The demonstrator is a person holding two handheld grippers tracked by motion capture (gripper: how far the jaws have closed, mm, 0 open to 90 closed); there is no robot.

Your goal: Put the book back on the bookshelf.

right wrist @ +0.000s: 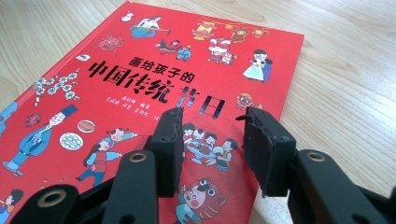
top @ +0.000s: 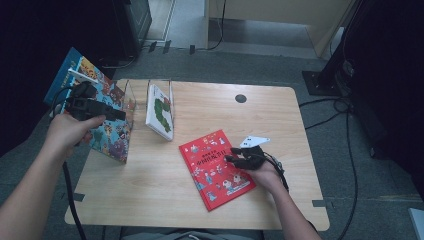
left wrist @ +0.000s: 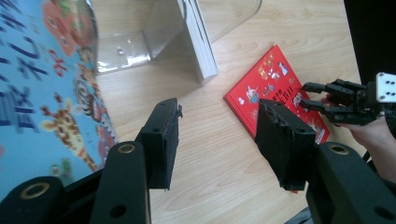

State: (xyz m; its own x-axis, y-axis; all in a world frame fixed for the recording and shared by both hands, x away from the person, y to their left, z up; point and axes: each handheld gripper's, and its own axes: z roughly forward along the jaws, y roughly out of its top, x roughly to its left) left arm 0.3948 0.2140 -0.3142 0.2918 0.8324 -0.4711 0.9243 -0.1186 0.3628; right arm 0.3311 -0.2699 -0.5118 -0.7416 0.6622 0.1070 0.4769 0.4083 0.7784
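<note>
The left gripper point(top: 107, 114) stands beside the large blue illustrated picture book point(top: 107, 120), which leans upright at the end of the clear acrylic book rack point(top: 131, 95). Its fingers point(left wrist: 161, 140) are spread about halfway with nothing between them; the blue cover lies just off the outer side of one finger, not gripped.

The right gripper point(top: 239, 159) rests over the flat red hardcover picture book point(top: 216, 167) lying on the pale wooden tabletop point(top: 150, 185). In the right gripper view its fingers point(right wrist: 170, 140) are parted about halfway above the cover point(right wrist: 140, 93), near the edge on the hand's side, clamping nothing. Whether the tips touch the cover cannot be told.

A white book with a green leaf pattern point(top: 161, 112) stands in the rack, well apart from both pairs of fingers.

Assessment: the red book looks stiff, thin, moderately light, with a glossy cover likely to slip. Lying flat, it offers no edge to pinch; one edge would need lifting or sliding past the tabletop rim, then a hold across the boards near the spine.
</note>
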